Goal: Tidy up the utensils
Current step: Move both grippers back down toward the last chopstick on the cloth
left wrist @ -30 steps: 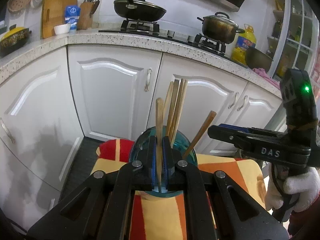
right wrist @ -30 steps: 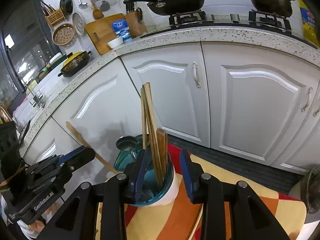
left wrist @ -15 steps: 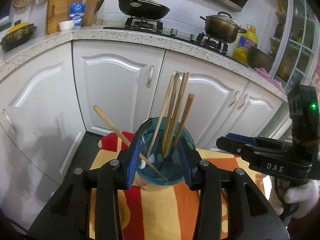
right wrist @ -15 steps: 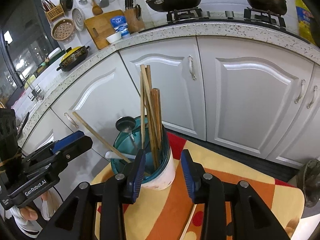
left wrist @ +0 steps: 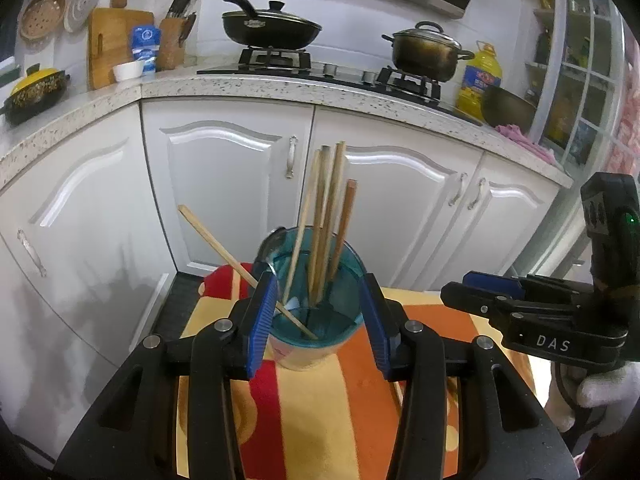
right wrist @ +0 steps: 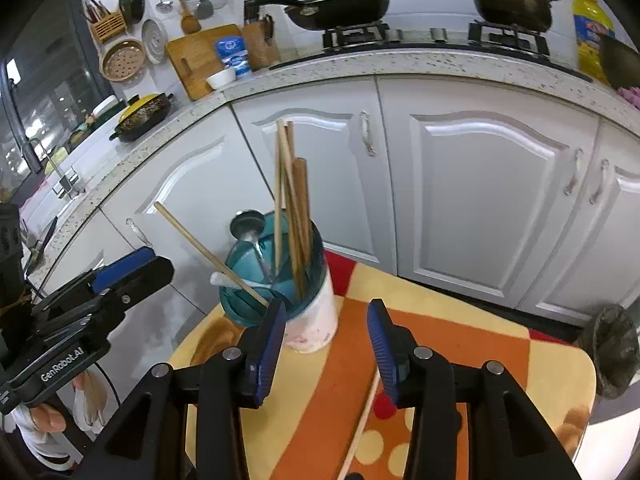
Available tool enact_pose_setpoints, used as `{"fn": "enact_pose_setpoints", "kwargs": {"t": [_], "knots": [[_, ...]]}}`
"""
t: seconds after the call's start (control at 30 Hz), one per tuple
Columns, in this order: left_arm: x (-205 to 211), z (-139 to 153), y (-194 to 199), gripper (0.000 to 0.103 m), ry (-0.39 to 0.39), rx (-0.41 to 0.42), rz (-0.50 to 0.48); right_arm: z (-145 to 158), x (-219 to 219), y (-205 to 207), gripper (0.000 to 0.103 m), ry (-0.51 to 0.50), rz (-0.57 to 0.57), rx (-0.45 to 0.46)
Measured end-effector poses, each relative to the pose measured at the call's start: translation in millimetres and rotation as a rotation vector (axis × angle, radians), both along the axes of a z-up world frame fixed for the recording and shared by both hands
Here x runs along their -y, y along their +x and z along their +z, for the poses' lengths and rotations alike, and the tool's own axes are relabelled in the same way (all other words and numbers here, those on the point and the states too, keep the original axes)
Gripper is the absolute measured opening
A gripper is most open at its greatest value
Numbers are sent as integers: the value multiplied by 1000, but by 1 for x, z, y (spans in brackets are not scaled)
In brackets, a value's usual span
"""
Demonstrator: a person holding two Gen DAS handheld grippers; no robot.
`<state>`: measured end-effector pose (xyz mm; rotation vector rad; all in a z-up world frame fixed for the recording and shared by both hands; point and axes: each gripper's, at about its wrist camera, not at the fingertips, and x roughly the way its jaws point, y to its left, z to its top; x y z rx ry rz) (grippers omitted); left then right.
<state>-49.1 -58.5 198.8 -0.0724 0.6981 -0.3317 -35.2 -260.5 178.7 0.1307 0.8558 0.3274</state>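
Left wrist view: chopsticks (left wrist: 320, 216) stand in the cup (left wrist: 316, 340) (nearly finished); left gripper (left wrist: 318, 320) and right gripper (right wrist: 326, 344) opening, empty. One chopstick (right wrist: 362, 424) remains on the cloth (right wrist: 460, 328).

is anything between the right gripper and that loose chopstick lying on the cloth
Nothing visible. The chopstick lies bare on the striped cloth, just below the right gripper, whose jaws are opening and empty. The utensil cup stands off to the left.
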Motion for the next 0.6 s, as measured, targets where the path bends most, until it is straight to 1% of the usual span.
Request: {"fn": "enact_pose_setpoints", "kwargs": {"t": [0.27, 0.43, 0.6], "knots": [[13, -3, -16, 43, 5, -7, -29, -4, 16, -18, 42, -3, -31, -15], [18, -7, -23, 43, 0, -24, -38, -6, 21, -27, 42, -8, -36, -16], [23, -15, -28, 43, 0, -49, -51, -15, 29, -34, 42, -26, -44, -37]]}}
